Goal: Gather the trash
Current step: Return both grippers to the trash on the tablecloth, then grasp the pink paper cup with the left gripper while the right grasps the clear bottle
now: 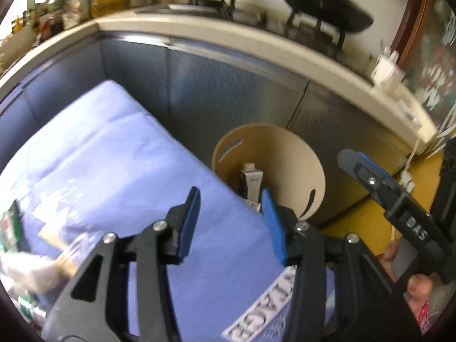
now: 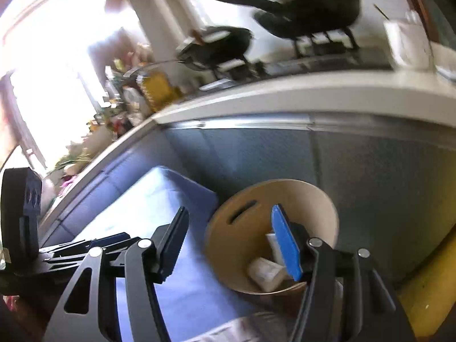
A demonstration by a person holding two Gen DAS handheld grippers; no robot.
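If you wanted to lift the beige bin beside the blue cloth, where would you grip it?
Probably at the bin wall by a handle slot, coming from above with one pad inside and one outside. The wall is thin and the bin stands upright with its mouth open; the whole body looks too wide for either gripper.

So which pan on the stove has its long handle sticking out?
The right-hand pan, the bigger-looking one. Its long dark handle points left. The left-hand pan shows no such handle here.
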